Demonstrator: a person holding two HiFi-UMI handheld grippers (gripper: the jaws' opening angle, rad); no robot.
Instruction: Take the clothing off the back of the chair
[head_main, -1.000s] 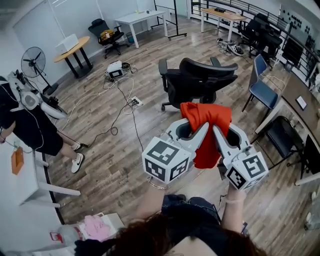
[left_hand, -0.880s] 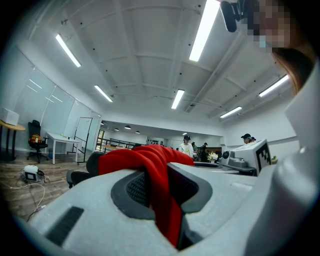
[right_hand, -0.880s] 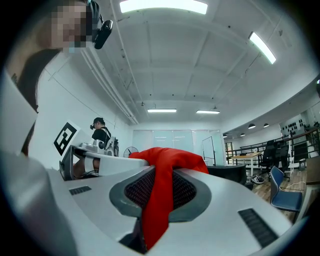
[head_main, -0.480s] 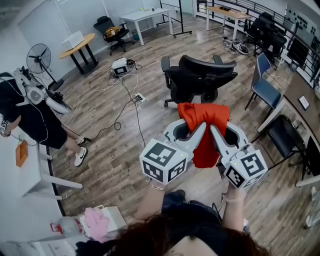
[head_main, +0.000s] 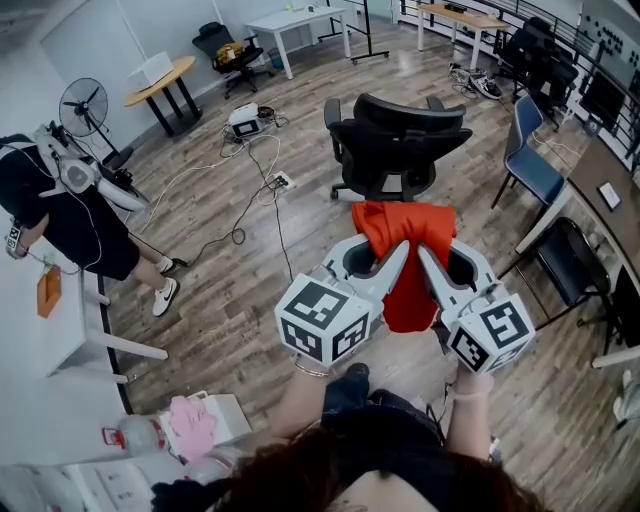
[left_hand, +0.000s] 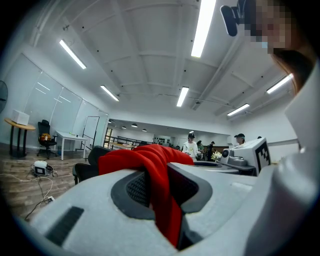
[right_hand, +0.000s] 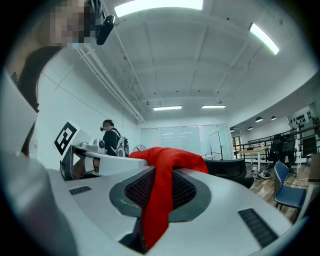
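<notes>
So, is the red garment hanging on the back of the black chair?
No, the red garment is pinched by the left gripper and the right gripper, clear of the black chair.

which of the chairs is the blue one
The blue chair stands at the right, just right of the big black office chair; every other chair in view is black.

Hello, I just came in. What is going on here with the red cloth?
A person holds a gripper in each hand. The left gripper and the right gripper are both closed on one red garment, each pinching a fold of it, side by side. The garment hangs between them in the air, in front of the black office chair, whose back is bare. So the clothing is already off the chair and has not been put down anywhere.
</notes>
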